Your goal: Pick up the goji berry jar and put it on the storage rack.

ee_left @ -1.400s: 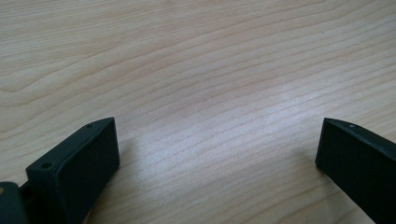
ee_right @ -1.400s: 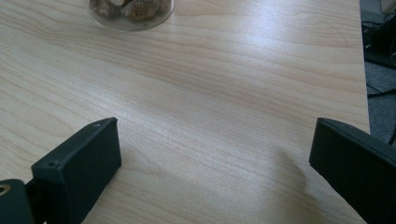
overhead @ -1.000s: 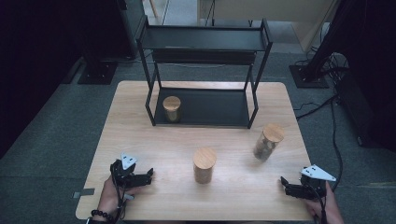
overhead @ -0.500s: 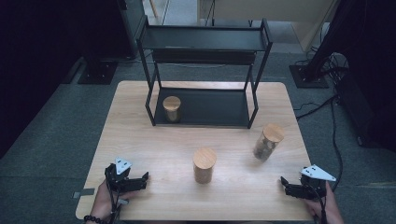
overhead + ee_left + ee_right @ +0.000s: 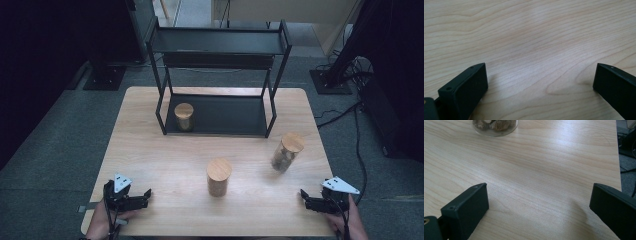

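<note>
Nearest, the left gripper (image 5: 145, 193) and right gripper (image 5: 303, 196) rest spread wide and empty on the table's (image 5: 150, 150) front corners. Three wood-lidded jars stand upright beyond: one (image 5: 219, 177) mid-table, a glass one (image 5: 287, 152) right, one (image 5: 184, 116) on the black rack's (image 5: 220, 42) bottom shelf.

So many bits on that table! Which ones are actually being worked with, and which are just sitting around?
In the job:
- wooden-lidded glass jar in the table's middle
- glass jar of brown lumps at right
- left gripper, jaws open
- right gripper, jaws open

Sitting about:
- small wooden-lidded jar on the black metal shelf rack
</note>
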The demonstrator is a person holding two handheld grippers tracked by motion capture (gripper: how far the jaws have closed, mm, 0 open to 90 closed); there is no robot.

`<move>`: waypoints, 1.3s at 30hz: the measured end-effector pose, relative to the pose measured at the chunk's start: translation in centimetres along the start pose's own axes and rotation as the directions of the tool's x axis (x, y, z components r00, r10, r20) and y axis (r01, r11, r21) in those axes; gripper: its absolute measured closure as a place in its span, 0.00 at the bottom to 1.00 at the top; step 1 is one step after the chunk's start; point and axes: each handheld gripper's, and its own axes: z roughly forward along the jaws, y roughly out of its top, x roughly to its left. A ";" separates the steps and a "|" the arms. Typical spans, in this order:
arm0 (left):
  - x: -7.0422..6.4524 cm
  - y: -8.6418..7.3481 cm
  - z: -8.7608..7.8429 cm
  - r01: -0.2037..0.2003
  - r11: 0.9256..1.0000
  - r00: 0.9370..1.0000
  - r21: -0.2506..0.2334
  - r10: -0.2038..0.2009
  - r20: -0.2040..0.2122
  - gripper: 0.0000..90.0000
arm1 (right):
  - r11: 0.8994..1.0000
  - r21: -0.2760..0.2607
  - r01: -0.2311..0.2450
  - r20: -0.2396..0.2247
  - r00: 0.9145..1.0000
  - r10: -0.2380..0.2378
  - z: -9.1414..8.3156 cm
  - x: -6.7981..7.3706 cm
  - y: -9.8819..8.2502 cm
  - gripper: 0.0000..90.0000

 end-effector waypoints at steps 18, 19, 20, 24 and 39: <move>0.4 -0.2 -0.2 -0.001 1.000 1.000 0.002 0.001 0.001 0.00 | 1.000 -0.005 -0.005 0.018 1.000 0.005 -0.3 0.7 -0.1 0.03; 0.5 -0.2 -0.2 -0.001 1.000 1.000 0.002 0.001 0.001 0.00 | 1.000 -0.009 0.011 0.019 1.000 -0.010 -0.3 1.1 -0.1 0.03; 0.4 -0.2 -0.2 -0.001 1.000 1.000 0.002 0.001 0.001 0.00 | 1.000 -0.009 0.018 0.009 1.000 -0.018 -0.3 1.5 -0.1 0.03; 0.5 -0.2 -0.2 -0.001 1.000 1.000 0.002 0.001 0.001 0.00 | 0.999 -0.012 0.038 -0.013 0.999 -0.038 -0.1 2.7 0.2 0.03; 0.5 -0.2 -0.2 -0.002 1.000 1.000 0.002 0.002 0.002 0.00 | 0.996 -0.023 0.086 -0.057 0.995 -0.087 0.5 5.9 1.1 0.03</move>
